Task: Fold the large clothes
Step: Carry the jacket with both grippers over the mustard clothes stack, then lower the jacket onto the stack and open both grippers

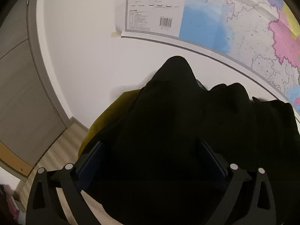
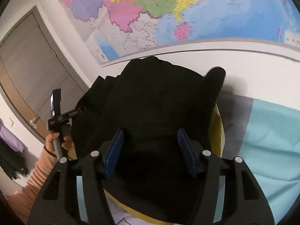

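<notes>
- The left gripper (image 1: 150,159) is seen with its jaws spread wide; the blue pads (image 1: 90,163) stand apart on either side of a black garment (image 1: 168,121), and no pinch on the cloth can be made out.
- The right gripper (image 2: 151,150) is seen with its jaws parted; its blue pads (image 2: 114,153) flank a fold of the same black garment (image 2: 155,103), and whether the cloth is touched by them cannot be told, dark as it is.
- The black garment is heaped in a bulky mound just ahead of both grippers, with peaks raised toward the wall.
- A mustard-yellow cloth (image 1: 110,112) is shown under the garment's edge on the left wrist view, and a yellow rim (image 2: 218,127) is seen beneath it on the right wrist view.
- A light turquoise sheet (image 2: 271,140) and a grey cloth (image 2: 236,110) are laid to the right of the mound.
- In the right wrist view, a hand (image 2: 56,140) in an orange ribbed sleeve (image 2: 39,174) is wrapped around the handle of the other gripper, beside the garment's left edge.
- A coloured wall map (image 2: 150,9) is fixed on the white wall behind, one corner held by tape (image 1: 116,34).
- A grey-brown door (image 1: 16,93) and pale wooden flooring (image 1: 56,153) are seen at the left.
</notes>
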Action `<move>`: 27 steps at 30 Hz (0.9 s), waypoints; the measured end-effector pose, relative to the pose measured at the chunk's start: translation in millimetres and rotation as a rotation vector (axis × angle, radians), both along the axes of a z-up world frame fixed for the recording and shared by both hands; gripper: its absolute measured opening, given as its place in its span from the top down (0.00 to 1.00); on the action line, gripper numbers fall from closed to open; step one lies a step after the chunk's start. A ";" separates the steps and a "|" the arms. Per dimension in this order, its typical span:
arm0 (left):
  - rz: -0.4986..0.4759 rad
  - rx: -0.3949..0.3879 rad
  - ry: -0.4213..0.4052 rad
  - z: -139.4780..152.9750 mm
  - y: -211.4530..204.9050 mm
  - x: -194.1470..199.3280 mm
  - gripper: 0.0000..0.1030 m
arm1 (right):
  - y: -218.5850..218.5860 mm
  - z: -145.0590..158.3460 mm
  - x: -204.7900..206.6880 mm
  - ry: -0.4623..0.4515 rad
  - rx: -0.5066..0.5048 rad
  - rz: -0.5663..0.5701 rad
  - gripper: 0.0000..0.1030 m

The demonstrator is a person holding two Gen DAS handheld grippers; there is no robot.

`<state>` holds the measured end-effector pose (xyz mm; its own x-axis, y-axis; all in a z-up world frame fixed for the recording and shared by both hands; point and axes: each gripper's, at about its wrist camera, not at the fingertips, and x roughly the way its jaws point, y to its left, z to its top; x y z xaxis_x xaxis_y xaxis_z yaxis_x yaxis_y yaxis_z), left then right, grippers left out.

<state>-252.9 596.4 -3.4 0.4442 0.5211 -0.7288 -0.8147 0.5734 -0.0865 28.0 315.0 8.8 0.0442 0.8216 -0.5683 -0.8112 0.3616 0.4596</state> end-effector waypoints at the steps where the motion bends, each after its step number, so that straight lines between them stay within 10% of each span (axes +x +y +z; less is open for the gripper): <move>1: 0.004 0.014 0.007 3.1 -2.9 -0.1 0.08 | -2.2 2.8 -0.9 -0.010 -0.003 -0.003 0.44; 12: -0.075 0.242 -0.018 42.2 -108.3 -14.7 0.11 | -22.4 22.8 -22.3 -0.122 0.007 -0.007 0.35; 27: -0.249 0.223 -0.066 42.6 -172.8 16.2 0.09 | -7.7 17.0 -50.7 -0.239 -0.026 0.035 0.35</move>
